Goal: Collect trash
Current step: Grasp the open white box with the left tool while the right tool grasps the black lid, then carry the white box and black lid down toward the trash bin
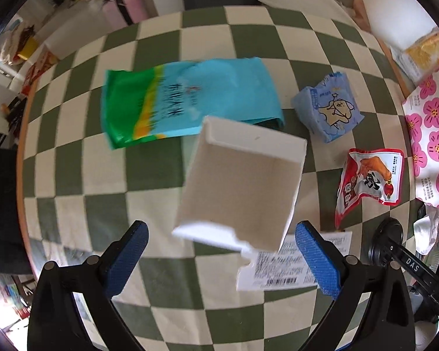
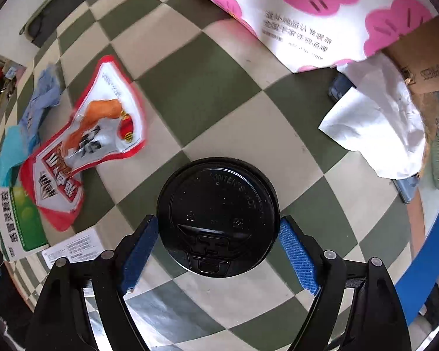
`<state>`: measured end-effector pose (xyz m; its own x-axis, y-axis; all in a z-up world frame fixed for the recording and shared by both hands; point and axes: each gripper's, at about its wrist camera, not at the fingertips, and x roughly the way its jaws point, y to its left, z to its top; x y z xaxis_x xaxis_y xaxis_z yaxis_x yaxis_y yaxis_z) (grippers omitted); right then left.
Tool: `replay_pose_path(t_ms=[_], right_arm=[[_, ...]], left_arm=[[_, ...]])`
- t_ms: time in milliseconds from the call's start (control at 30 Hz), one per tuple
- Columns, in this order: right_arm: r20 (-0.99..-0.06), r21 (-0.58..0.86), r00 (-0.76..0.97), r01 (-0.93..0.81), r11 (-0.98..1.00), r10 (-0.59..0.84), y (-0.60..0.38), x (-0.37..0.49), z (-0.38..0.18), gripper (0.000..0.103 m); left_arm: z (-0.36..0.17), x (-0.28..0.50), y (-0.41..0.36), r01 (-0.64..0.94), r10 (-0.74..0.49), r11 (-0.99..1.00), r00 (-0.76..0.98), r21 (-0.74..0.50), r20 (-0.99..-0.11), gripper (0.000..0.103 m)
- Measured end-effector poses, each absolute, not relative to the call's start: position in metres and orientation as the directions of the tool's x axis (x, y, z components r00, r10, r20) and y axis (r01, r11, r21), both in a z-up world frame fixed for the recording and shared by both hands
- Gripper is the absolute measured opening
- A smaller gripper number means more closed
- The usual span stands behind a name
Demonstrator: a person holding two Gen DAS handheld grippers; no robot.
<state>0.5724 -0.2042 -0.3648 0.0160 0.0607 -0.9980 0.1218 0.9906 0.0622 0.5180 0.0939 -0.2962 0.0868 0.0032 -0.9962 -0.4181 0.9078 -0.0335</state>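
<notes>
Blue-padded, our left gripper [image 1: 221, 257] stands wide in the left wrist view, holding nothing; a white box [image 1: 243, 181] sits mid-frame, its lower edge blurred between the pads, a teal bag [image 1: 187, 99] lying upper left. In the right wrist view, our right gripper [image 2: 219, 256] brackets a black cup lid [image 2: 218, 213] at lower centre; we cannot tell whether the pads touch.

Black lid [image 2: 218, 216], green-checked tablecloth [image 2: 202, 87]
</notes>
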Motion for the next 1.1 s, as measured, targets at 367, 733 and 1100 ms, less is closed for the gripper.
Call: replay_pose_path(t_ms=[367, 733, 1100], right_arm=[[-1.0, -0.002, -0.027, 0.084, 0.996, 0.0, -0.183, 0.593, -0.38, 0.091], [-1.0, -0.025, -0.004, 0.04, 0.999, -0.025, -0.162, 0.583, -0.386, 0.089], [-0.994, -0.027, 0.105, -0.094, 0.995, -0.017, -0.134, 0.549, -0.344, 0.089]], left_arm=[[-0.322, 0.549, 0.092, -0.384, -0.014, 0.923, 0.057, -0.034, -0.998, 0.079], [-0.298, 0.532, 0.092, -0.397, 0.031, 0.917, 0.132, -0.024, -0.991, 0.072], [-0.245, 0.472, 0.088, -0.427, 0.068, 0.903, 0.235, -0.04, -0.97, 0.072]])
